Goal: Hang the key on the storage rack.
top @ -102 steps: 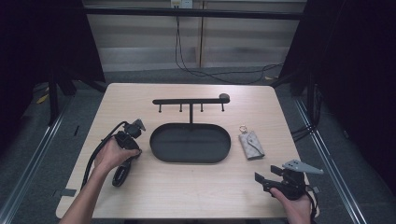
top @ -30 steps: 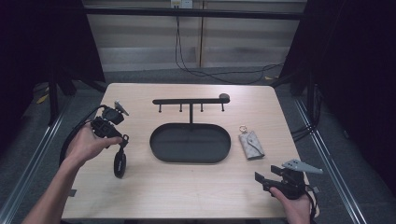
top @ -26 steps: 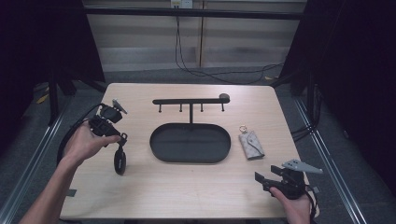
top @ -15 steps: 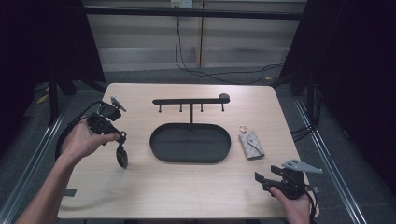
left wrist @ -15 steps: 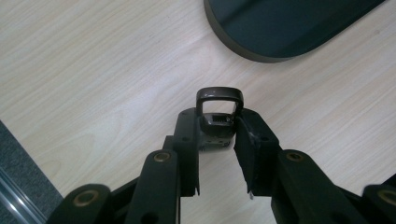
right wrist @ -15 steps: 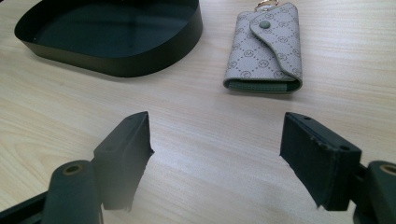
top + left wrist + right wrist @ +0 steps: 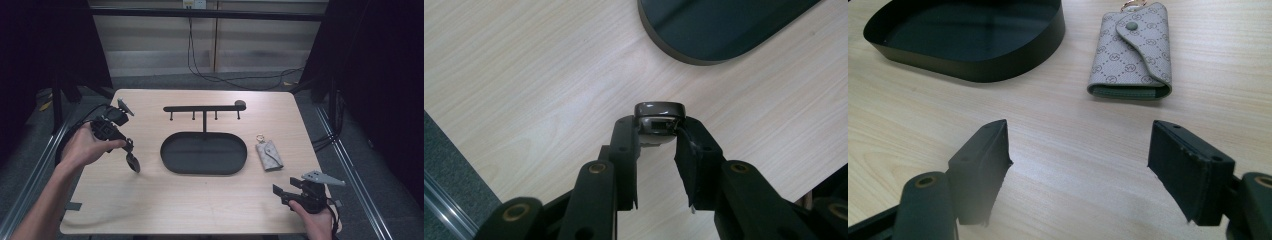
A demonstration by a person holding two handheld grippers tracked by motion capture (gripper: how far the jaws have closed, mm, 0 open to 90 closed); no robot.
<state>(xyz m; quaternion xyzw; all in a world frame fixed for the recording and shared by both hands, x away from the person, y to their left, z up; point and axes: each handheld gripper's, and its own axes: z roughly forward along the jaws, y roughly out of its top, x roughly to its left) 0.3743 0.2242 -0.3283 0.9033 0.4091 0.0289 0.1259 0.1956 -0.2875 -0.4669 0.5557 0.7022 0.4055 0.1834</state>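
My left gripper [image 7: 128, 148] hangs over the table's left side, shut on a small dark glossy object [image 7: 133, 162] that dangles below the hand, clear of the wood. In the left gripper view the jaws pinch that object [image 7: 659, 112] at its slotted end, my left gripper [image 7: 656, 136] pointing down at the tabletop. Resting at the front right corner, my right gripper [image 7: 286, 188] is open. Its jaws [image 7: 1083, 145] stand wide apart with bare wood between them, and a grey patterned key pouch [image 7: 1133, 50] lies ahead.
A black oval tray [image 7: 170, 160] sits mid-table, with a black hook rack [image 7: 204, 108] standing behind it. The key pouch [image 7: 269, 155] lies right of the tray. The tray's rim [image 7: 684, 50] shows near the held object, and its wall [image 7: 973, 67] ahead of the right gripper.
The left hand has drifted left and risen a little, carrying the dark object up off the table. The right gripper has stayed put.
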